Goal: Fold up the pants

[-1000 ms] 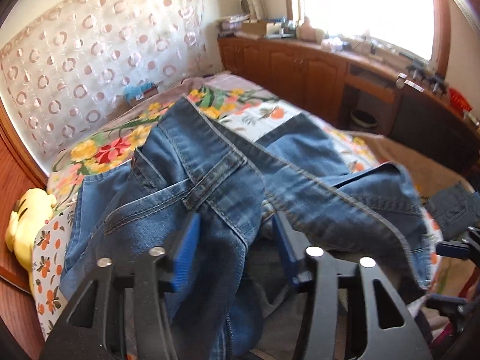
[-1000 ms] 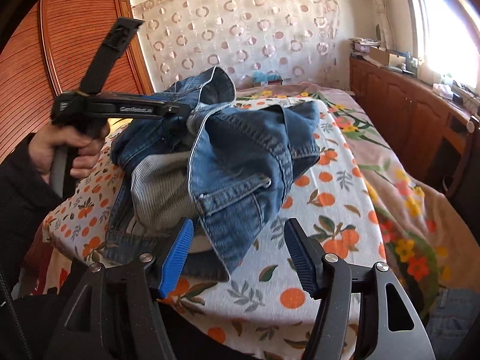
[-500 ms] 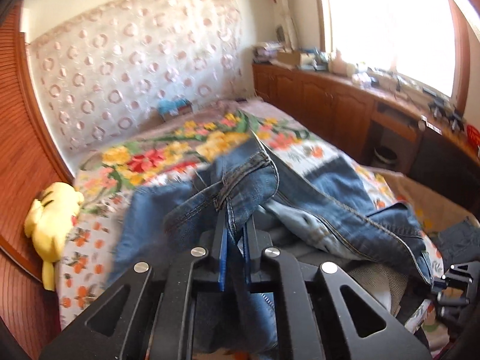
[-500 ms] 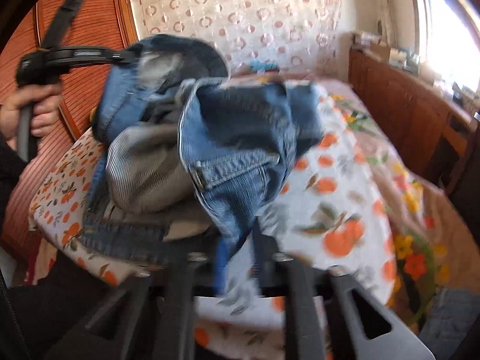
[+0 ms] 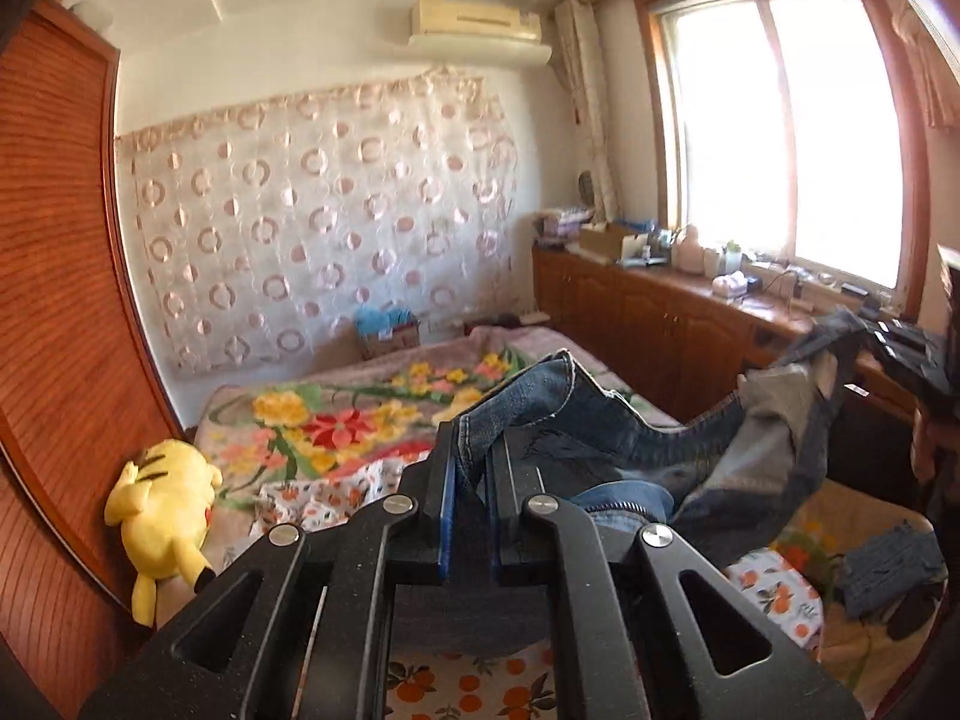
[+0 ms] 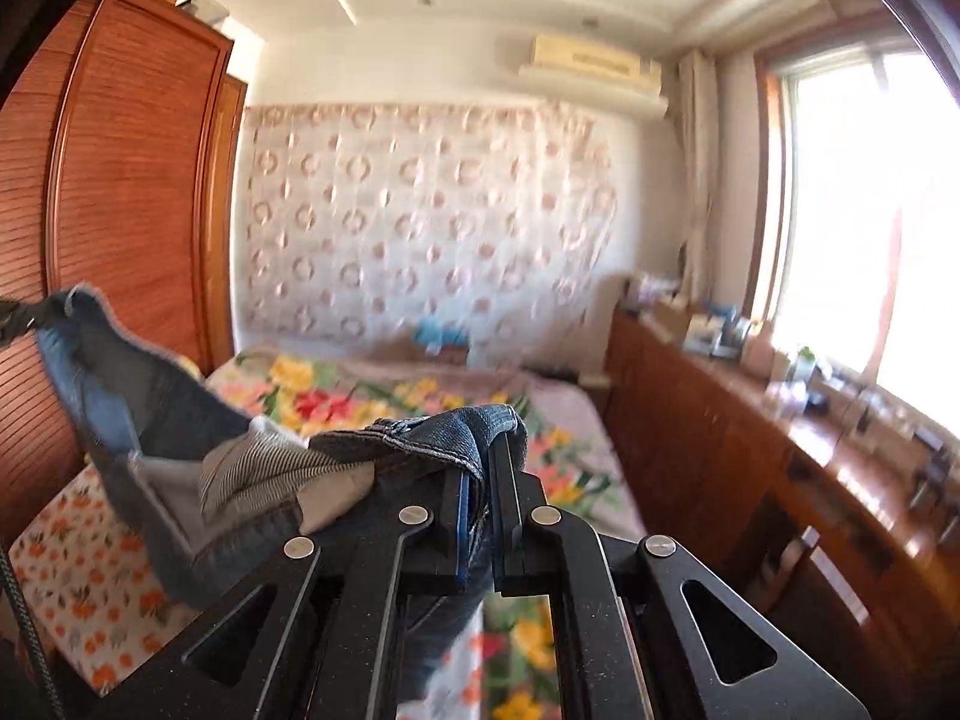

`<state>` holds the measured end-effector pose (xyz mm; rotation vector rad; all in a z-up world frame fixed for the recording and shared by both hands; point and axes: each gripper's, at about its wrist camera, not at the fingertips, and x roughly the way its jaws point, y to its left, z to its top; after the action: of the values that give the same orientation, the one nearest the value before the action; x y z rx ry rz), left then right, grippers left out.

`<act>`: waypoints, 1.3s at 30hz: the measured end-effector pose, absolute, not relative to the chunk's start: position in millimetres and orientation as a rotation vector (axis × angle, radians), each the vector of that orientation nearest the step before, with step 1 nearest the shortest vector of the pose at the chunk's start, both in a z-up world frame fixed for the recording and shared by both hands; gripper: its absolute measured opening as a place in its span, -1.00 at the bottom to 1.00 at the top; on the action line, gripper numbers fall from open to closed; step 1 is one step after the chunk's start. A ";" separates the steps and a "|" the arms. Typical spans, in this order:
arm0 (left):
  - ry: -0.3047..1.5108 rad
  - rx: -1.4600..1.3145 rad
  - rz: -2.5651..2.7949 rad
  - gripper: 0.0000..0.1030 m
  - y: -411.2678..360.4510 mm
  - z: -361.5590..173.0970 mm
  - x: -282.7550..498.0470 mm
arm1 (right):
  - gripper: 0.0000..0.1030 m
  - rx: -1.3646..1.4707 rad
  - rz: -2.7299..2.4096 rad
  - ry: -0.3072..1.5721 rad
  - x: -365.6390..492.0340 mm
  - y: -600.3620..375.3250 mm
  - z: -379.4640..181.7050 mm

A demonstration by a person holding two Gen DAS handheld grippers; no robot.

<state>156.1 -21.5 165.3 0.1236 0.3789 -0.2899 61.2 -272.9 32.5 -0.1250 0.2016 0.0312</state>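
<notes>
Pants (image 5: pixel 600 420) are now hanging above the bed (image 5: pixel 336 414), lifted off it; left gripper (image 5: pixel 471 480) and right gripper (image 6: pixel 477 480) are each pinching the waistband, stretching it for folding.

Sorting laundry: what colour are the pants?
Blue denim pants, pale grey inside; clearest in the left wrist view.

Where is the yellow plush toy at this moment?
In the left wrist view, the yellow plush toy lies at lower left, on the bed's edge against the wooden wardrobe.
</notes>
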 end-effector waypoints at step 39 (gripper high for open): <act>0.510 -0.041 -0.116 -0.83 134.9 65.2 104.0 | -0.95 -0.451 0.333 0.173 244.3 31.5 102.0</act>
<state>104.0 134.9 65.2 -0.0409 0.5098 -0.1161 244.3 31.5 102.0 -0.4514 0.1727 0.3328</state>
